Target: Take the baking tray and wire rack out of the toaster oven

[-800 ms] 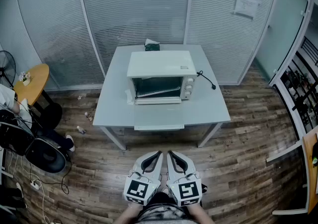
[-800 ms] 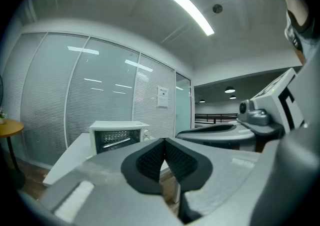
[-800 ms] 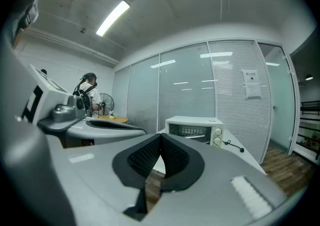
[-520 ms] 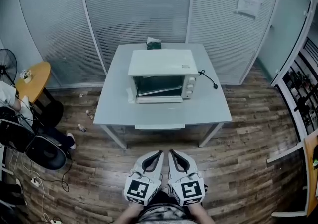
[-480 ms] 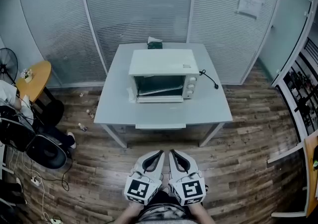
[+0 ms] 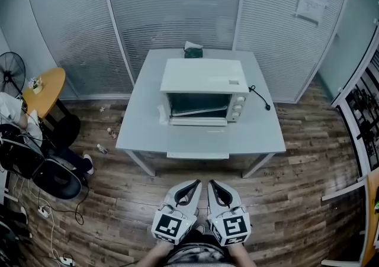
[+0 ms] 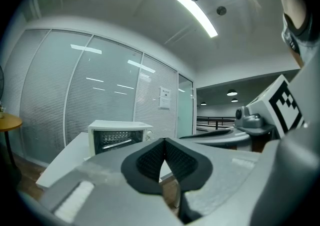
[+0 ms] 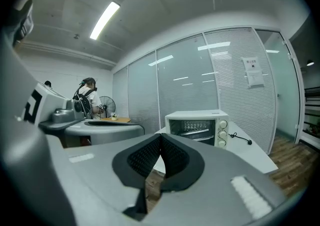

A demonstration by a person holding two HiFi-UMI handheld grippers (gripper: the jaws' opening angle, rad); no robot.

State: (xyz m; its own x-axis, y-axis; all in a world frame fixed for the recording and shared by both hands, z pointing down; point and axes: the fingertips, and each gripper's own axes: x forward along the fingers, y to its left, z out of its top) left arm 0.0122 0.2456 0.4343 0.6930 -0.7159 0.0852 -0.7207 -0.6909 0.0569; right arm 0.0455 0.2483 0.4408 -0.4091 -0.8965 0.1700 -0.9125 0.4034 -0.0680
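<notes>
1. Both tools are empty: the left gripper and right gripper sit side by side, each with its jaws pressed together on nothing.
2. The toaster oven stands on the table, straight ahead of both tips and well apart from them. A bright bar in its cavity is probably the wire rack (the baking tray I cannot pick out).
3. Likely thin, stiff, light and slick metal, so pinch the front rim mid-width and draw it out level.
</notes>
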